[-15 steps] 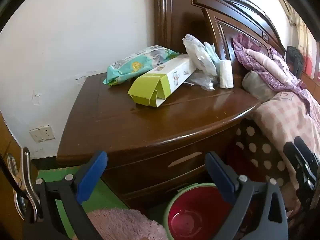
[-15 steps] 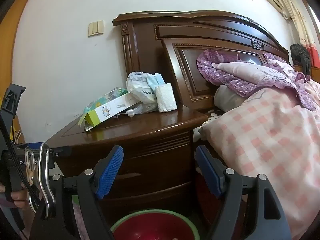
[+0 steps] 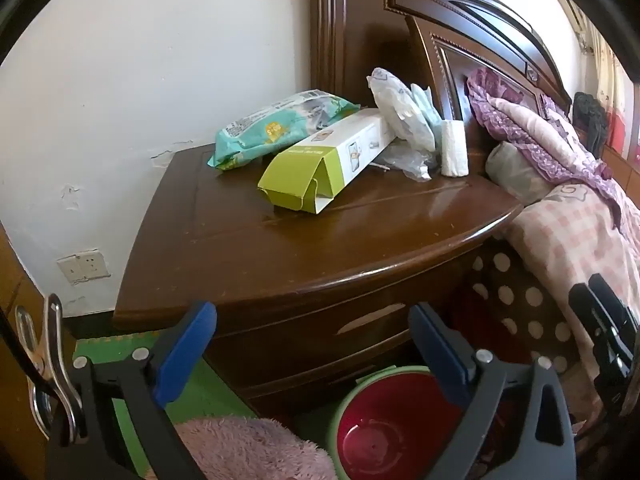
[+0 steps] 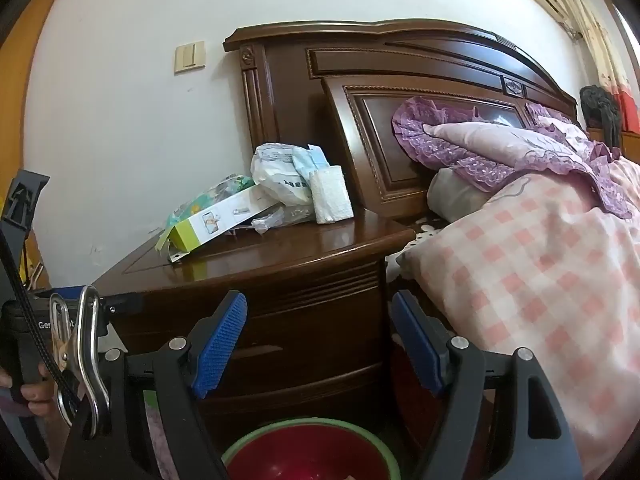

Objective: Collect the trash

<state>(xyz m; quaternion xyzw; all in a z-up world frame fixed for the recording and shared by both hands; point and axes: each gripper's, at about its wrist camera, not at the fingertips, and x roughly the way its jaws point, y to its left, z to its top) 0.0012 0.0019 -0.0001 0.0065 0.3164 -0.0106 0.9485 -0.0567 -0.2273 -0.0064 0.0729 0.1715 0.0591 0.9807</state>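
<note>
a dark wooden nightstand (image 3: 360, 240) stands against the white wall beside a carved headboard (image 4: 400, 80), and the trash sits at the back of its top: a green and white cardboard box (image 3: 320, 168) lying on its side with one end flap open, a teal wet-wipe pack (image 3: 272, 128) behind it near the wall, a white plastic bag (image 3: 400, 112) leaning on the headboard, a crumpled clear wrapper (image 3: 408, 162) and a white tissue roll (image 3: 454, 148) standing upright just beside it. on the floor in front of the drawers is a red bin with a green rim (image 3: 380, 432), partly hidden by the gripper bodies in both views. the left gripper (image 3: 312, 344) hangs wide open in front of the nightstand's edge with nothing between its blue pads, and the right gripper (image 4: 320, 340) is likewise spread wide and empty before the drawer fronts. a pink checked quilt (image 4: 540, 280) and a purple frilled pillow (image 4: 480, 148) crowd the right side, covering the nightstand's far corner. a fluffy pink rug (image 3: 248, 448) is cut off at the lower edge, and the print on the box is too small to read
</note>
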